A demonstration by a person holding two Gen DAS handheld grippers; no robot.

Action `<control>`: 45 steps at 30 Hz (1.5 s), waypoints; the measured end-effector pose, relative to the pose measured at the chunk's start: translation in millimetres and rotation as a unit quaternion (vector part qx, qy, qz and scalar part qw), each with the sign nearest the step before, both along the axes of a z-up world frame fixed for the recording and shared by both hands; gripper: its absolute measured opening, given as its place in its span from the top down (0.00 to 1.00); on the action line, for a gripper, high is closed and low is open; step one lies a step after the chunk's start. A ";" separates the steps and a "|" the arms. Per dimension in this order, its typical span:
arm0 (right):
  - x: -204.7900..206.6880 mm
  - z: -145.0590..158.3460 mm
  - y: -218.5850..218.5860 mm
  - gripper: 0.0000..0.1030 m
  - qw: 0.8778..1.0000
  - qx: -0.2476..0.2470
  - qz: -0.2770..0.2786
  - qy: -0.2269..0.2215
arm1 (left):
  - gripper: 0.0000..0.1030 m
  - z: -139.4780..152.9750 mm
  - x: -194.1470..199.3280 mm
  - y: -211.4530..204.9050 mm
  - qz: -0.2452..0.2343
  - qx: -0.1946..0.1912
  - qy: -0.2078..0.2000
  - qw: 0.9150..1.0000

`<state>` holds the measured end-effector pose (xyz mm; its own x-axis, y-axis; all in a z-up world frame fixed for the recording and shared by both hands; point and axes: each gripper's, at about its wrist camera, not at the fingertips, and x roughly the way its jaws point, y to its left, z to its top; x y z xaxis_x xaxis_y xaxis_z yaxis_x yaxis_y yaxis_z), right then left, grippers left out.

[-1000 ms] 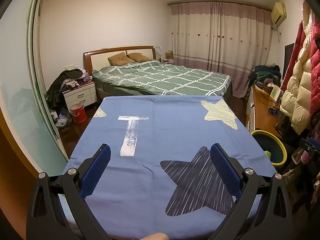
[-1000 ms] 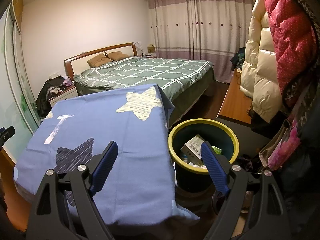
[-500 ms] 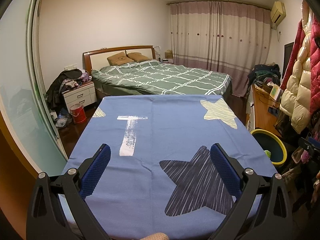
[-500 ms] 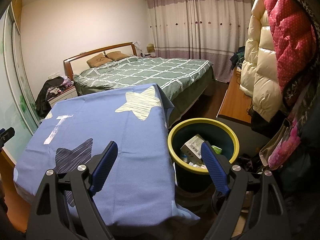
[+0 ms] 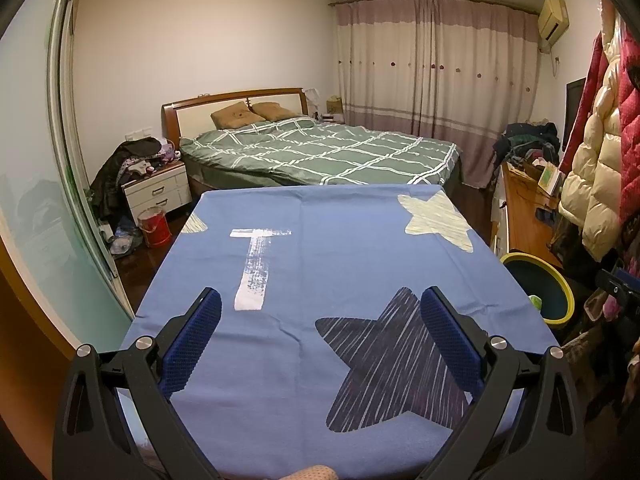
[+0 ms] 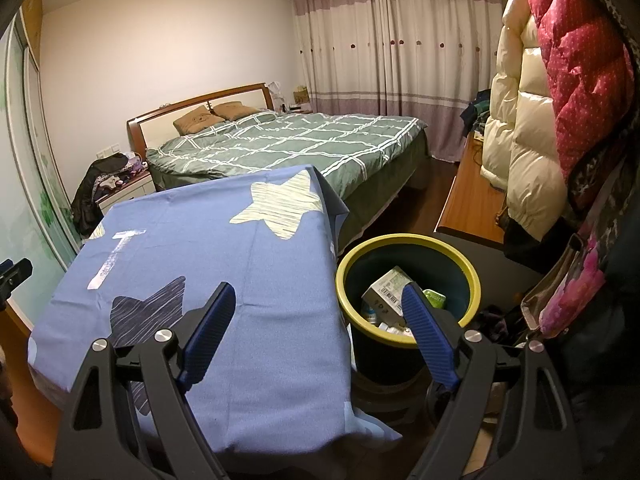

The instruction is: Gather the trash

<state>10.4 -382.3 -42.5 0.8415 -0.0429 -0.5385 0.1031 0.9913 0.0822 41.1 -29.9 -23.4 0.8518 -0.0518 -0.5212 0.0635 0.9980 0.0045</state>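
A bedroom is shown, with a bed (image 5: 320, 152) under a green checked cover along the far wall and long curtains (image 5: 436, 64) drawn beside it. In the foreground a table is covered by a blue cloth (image 5: 340, 256) printed with stars. The left gripper (image 5: 318, 316) is held above the near end of this cloth, its jaws spread wide with nothing between them. The right gripper (image 6: 318, 312) is held at the cloth's right edge, likewise released and grasping nothing, its right finger seen in front of the bin's opening. A dark bin (image 6: 408, 280) with a yellow rim is placed on the floor just beside the table, and trash is seen inside it: a cardboard box (image 6: 386, 290) and a green packet (image 6: 434, 298). Padded coats (image 6: 560, 92) are hung on the right, next to a wooden desk (image 6: 474, 200). A bedside cabinet (image 5: 158, 190) is piled with clothes on the left.
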 end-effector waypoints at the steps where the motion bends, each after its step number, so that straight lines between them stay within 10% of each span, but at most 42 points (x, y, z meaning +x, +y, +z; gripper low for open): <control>1: 0.0 0.1 -0.2 0.22 1.000 0.000 0.000 0.000 | 0.05 -0.4 0.4 -0.3 -0.001 0.000 0.000 1.000; 45: 4.2 -4.0 8.7 0.22 1.000 0.005 0.003 0.007 | 0.05 -5.7 8.1 -5.0 -0.008 -0.002 0.023 1.000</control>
